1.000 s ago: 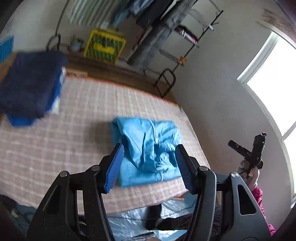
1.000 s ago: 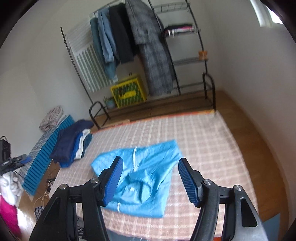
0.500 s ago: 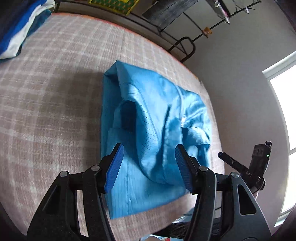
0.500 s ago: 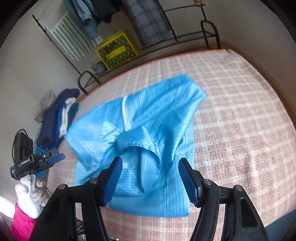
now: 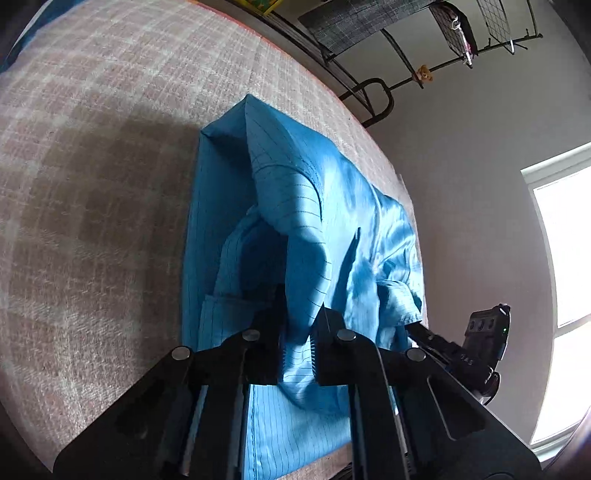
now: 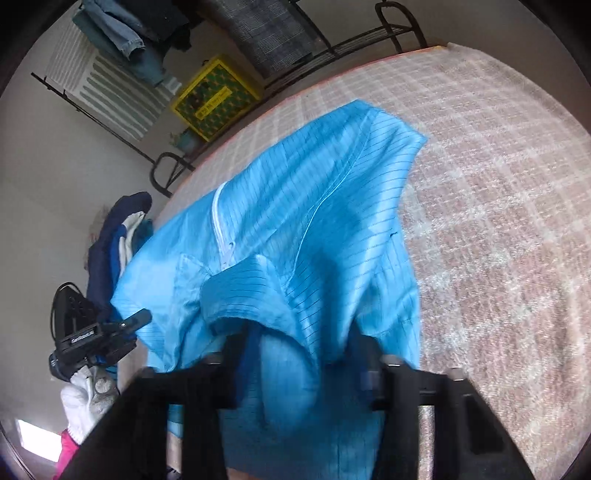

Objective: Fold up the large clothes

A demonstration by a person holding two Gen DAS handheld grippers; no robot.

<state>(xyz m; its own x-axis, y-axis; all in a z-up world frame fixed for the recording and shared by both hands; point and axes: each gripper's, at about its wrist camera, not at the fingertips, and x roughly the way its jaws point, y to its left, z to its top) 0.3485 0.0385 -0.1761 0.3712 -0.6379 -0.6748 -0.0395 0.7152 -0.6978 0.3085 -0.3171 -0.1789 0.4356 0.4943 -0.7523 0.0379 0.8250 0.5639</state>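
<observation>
A bright blue striped jacket (image 5: 295, 229) with a white zipper lies half folded on the checked pink bed cover (image 5: 92, 166). My left gripper (image 5: 299, 332) is shut on a fold of the jacket near its front edge. In the right wrist view the jacket (image 6: 314, 221) drapes over my right gripper (image 6: 299, 354). Its jaws stand wide apart and the cloth covers their tips. The other gripper shows at the side in each view, the right one (image 5: 469, 347) and the left one (image 6: 92, 336).
A pile of dark blue and white folded clothes (image 6: 114, 236) sits at the bed's left edge. A black clothes rack (image 6: 258, 33) with hanging garments and a yellow crate (image 6: 214, 99) stand behind the bed. A grey wall and window (image 5: 565, 258) are to the right.
Both grippers dropped low onto the jacket. My left gripper closed from wide open onto a fold of blue cloth. The right gripper slid under the raised collar side.
</observation>
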